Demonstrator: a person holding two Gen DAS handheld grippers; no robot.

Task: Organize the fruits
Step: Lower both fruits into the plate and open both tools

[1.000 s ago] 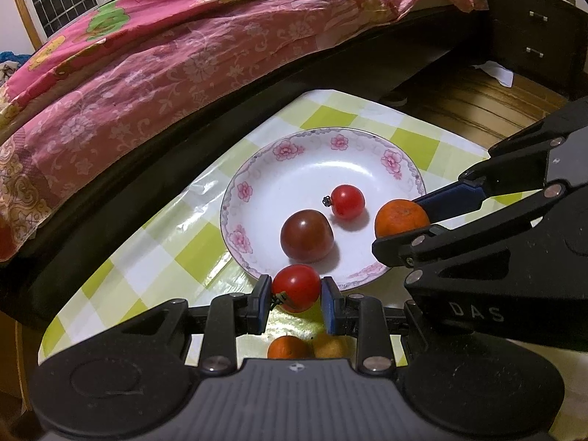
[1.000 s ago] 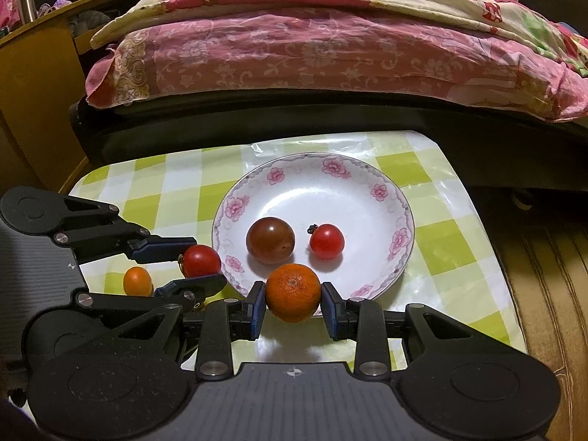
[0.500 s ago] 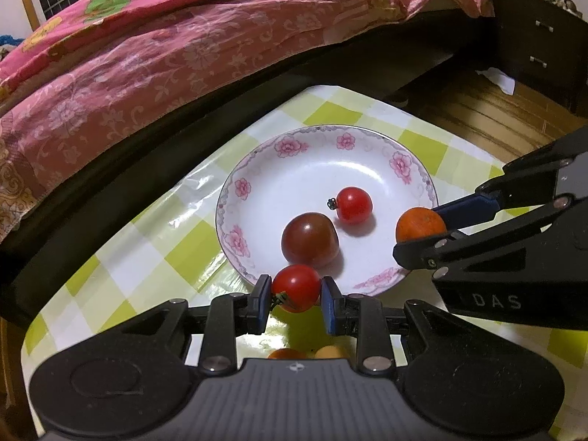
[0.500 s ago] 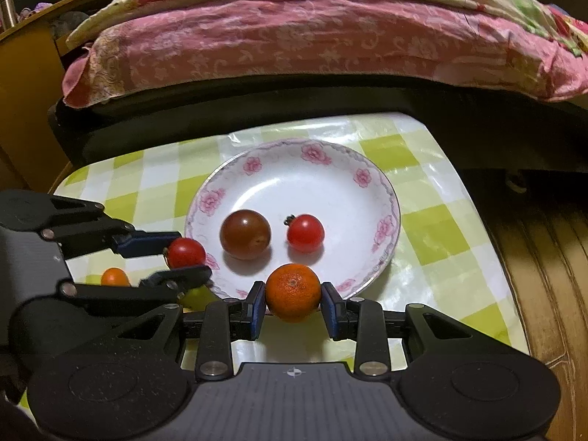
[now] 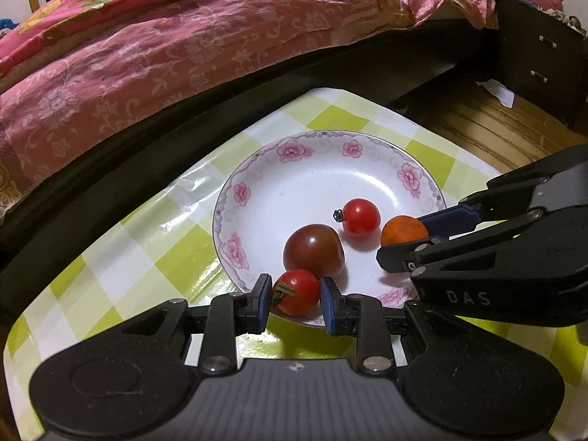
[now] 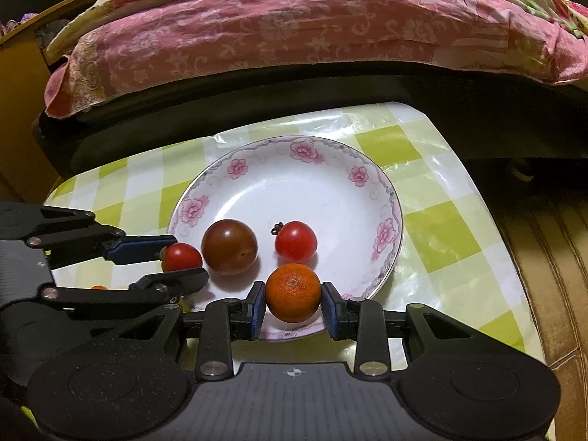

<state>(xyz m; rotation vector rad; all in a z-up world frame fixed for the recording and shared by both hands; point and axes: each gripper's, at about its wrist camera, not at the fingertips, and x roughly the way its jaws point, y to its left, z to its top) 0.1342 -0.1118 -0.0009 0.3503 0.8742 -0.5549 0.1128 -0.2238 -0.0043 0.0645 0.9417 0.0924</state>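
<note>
two fruits have come in over the plate [image 6: 384,198] rim since a second ago: left gripper [image 5: 296,299] clamped on a red tomato [image 5: 297,292], right gripper [image 6: 293,303] clamped on an orange [image 6: 293,292]. both now hang above the plate's near edge, seemingly ready for release.

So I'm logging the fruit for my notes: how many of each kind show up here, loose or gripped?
Red cherry tomatoes: 2, one on the plate at, one in the left gripper at
Dark brownish tomato: 1
Orange citrus: 1, in the right gripper
Small orange fruit on the tablecloth, mostly hidden: 1
Total: 5
</note>
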